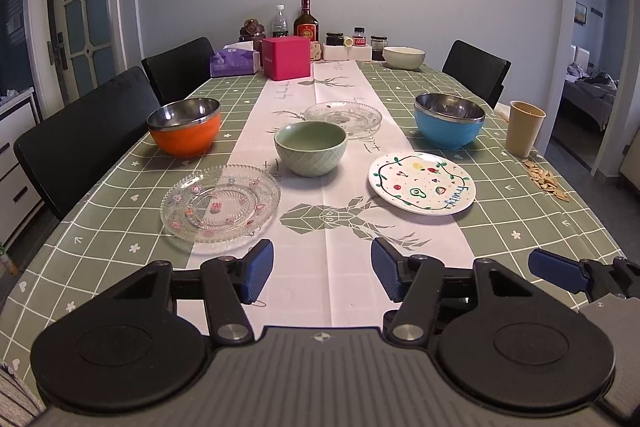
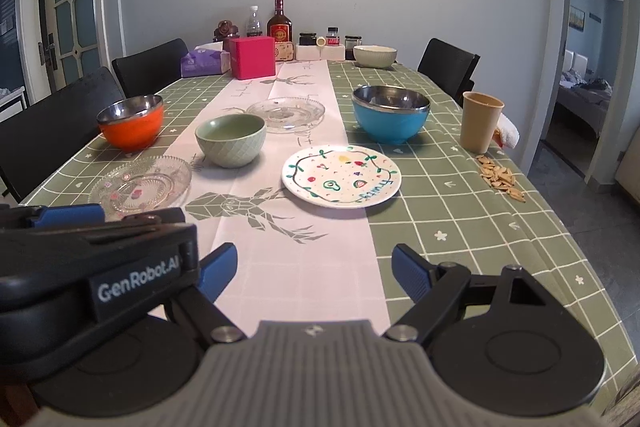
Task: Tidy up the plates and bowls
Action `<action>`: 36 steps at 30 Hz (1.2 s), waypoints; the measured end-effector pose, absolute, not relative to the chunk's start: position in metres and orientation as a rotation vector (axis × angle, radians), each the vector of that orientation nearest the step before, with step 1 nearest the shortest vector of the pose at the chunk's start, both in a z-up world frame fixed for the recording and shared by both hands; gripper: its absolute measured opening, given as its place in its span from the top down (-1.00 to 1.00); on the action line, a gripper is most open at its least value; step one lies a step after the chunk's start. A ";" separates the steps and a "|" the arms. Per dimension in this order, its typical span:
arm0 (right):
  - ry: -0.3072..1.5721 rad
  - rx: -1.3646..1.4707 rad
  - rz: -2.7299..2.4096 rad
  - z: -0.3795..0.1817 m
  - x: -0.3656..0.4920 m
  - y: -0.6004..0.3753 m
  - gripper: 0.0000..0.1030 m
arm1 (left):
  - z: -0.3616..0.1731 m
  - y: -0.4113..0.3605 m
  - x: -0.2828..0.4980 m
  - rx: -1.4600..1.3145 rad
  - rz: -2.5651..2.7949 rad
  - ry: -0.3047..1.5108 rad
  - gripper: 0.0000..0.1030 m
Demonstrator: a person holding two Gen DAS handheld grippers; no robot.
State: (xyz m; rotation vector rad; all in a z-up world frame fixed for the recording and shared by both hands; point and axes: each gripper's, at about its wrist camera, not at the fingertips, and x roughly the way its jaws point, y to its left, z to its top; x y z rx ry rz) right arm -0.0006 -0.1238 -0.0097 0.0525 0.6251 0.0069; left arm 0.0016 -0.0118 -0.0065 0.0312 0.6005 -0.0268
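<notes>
Glass, steel and ceramic pieces lie scattered and unstacked on the green checked tablecloth [image 1: 120, 227], so sorting has not begun. The left gripper [image 1: 322, 273] hovers with jaws wide apart, holding nothing; the patterned glass plate [image 1: 220, 203] sits at its 11 o'clock. The right gripper [image 2: 314, 273] is equally spread and empty, with the painted white plate [image 2: 341, 175] at 12 o'clock. Green bowl [image 1: 310, 147], orange bowl [image 1: 185, 126] and blue bowl [image 2: 391, 113] lie beyond. Best to pinch a plate's raised rim squarely, since glass looks slippery
</notes>
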 end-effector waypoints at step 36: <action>0.544 -0.145 0.128 0.047 0.063 -0.076 -0.67 | 0.041 0.048 0.064 -0.094 0.099 0.624 -0.75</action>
